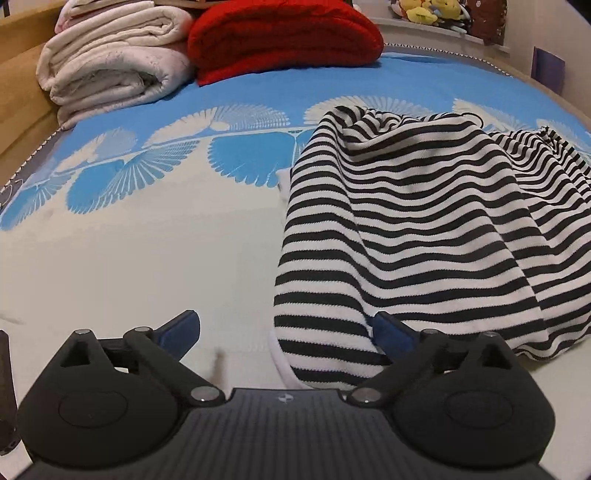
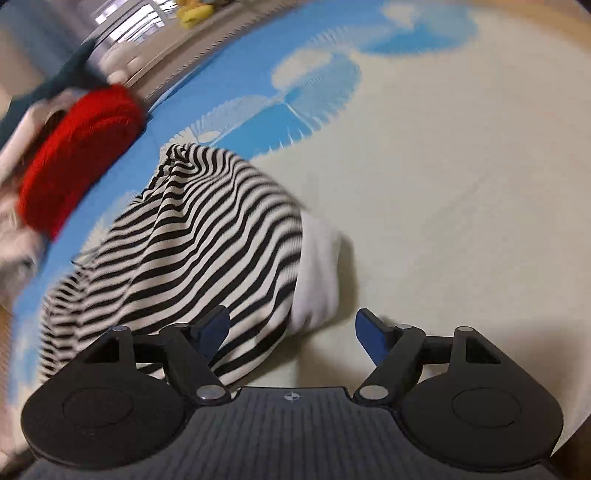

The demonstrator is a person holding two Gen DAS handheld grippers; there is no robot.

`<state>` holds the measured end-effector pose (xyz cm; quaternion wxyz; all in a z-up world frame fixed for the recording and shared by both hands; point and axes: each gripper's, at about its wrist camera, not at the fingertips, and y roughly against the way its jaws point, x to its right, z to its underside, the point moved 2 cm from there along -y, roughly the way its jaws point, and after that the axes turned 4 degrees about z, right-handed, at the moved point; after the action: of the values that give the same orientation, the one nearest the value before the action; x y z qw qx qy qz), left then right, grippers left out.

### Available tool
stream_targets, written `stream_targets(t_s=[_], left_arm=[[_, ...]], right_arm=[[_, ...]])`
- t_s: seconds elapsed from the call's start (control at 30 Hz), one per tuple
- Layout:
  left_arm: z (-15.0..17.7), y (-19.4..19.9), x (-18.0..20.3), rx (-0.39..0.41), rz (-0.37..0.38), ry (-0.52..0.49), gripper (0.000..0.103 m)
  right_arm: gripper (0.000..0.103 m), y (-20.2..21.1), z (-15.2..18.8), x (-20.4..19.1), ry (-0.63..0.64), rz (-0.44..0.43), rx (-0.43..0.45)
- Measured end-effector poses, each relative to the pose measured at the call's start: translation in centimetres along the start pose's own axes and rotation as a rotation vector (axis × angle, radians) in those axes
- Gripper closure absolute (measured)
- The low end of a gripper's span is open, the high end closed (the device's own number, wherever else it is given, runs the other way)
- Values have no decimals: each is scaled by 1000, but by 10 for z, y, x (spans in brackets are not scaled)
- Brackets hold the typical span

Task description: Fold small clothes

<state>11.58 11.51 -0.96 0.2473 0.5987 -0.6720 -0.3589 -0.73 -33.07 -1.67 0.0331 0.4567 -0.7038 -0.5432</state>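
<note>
A black-and-white striped garment (image 1: 413, 229) lies crumpled on the blue and cream bed cover (image 1: 129, 251), with a white hem at its near edge. My left gripper (image 1: 286, 332) is open just in front of it, the hem between the jaws and the right blue pad (image 1: 391, 334) against the cloth. In the right wrist view the same garment (image 2: 192, 251) lies to the left, its white part (image 2: 317, 266) ahead. My right gripper (image 2: 291, 330) is open, its left pad (image 2: 214, 326) over the stripes.
A stack of folded cream blankets (image 1: 110, 62) and a folded red knit (image 1: 284, 37) sit at the far end of the bed. Plush toys (image 1: 432, 11) line a shelf behind. The red knit (image 2: 77, 155) shows blurred in the right wrist view.
</note>
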Motion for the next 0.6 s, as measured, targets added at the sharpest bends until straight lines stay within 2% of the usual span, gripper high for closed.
stream_targets(t_s=[0.13,0.23,0.43,0.6], left_arm=[[0,2,0,5,0,0,2],[1,5,-3,7,-1,11,1],[2,8,-9,6,1,27,0],[3,10,-15,1,5,44,0]], right_arm=[[21,-8,4,-6,-91,-76,-72],[20,-17,9,-14,-92,-76,-112],[17,-32,6,-29,-36,-35,-103],[14,-42,-2,-33,-41,-9,-79]])
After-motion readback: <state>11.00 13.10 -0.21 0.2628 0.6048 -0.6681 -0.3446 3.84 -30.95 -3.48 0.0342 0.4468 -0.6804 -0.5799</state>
